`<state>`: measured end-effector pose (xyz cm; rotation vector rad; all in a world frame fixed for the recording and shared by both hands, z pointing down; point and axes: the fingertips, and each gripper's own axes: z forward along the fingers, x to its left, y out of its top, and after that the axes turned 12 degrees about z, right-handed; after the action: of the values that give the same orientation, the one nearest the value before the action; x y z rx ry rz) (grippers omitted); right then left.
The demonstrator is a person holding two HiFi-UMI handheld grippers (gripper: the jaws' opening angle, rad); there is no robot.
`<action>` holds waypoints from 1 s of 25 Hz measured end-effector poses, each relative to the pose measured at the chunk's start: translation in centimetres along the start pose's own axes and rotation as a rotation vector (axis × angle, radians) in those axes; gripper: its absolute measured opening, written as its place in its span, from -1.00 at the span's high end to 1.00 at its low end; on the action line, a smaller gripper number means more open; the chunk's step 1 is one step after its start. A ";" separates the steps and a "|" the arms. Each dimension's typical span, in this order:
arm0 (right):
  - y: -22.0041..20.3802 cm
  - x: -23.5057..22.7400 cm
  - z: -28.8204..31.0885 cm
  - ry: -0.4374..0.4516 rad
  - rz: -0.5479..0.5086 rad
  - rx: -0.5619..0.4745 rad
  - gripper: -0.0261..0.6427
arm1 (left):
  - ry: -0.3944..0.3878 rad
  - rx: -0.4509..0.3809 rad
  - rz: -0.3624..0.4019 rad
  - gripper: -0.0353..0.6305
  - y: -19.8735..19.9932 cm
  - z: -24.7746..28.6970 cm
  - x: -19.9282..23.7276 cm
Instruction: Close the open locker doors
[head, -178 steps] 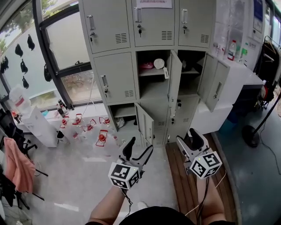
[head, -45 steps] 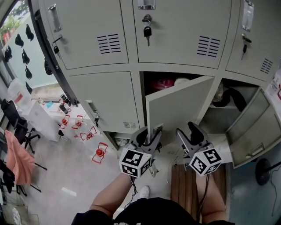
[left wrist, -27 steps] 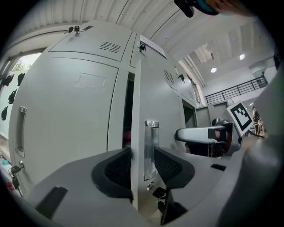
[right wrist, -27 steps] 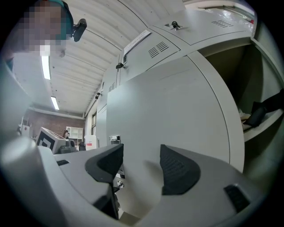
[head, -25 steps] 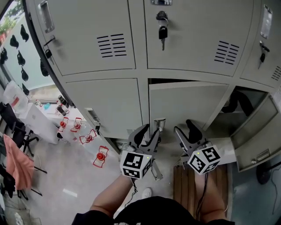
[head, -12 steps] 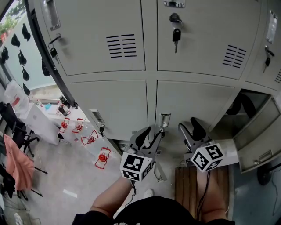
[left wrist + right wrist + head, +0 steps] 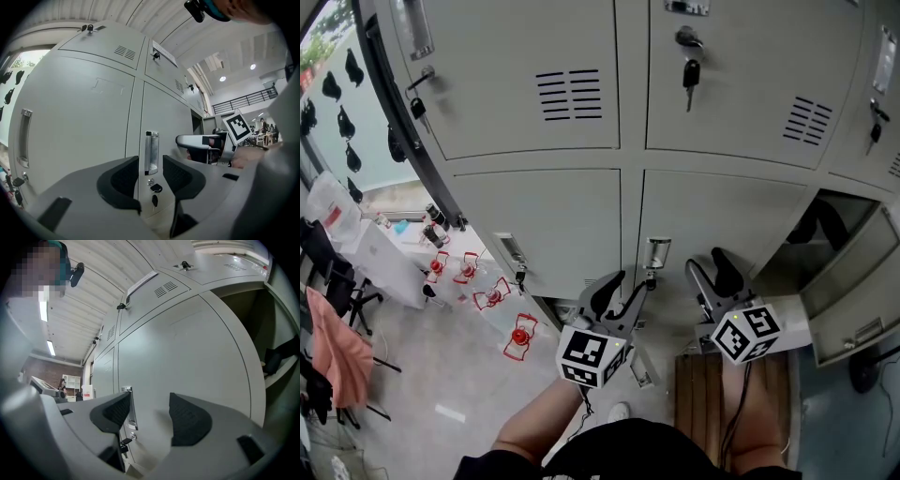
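Here we list left gripper (image 7: 628, 287) and right gripper (image 7: 706, 263), jaws apart and empty, facing the shut middle door (image 7: 722, 220); the open locker door (image 7: 853, 314) stands swung outward to their right, nearest our right gripper

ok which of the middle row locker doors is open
The rightmost door, swung out, dark compartment exposed; the left door and middle door sit flush shut.

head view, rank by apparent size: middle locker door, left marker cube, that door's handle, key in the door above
1. middle locker door
2. left marker cube, enlarged by nearness to the camera
3. handle and key look alike, so unranked
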<state>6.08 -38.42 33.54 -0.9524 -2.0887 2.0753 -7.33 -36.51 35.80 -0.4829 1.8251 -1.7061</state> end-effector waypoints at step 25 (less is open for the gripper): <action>3.6 -2.4 -6.5 -0.132 -0.037 -0.089 0.08 | -0.332 -0.098 0.008 0.21 3.6 2.9 -9.6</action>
<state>12.27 -34.03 31.78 -0.7999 -2.2618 2.0977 2.26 -32.30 33.86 -0.7506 1.6690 -1.4352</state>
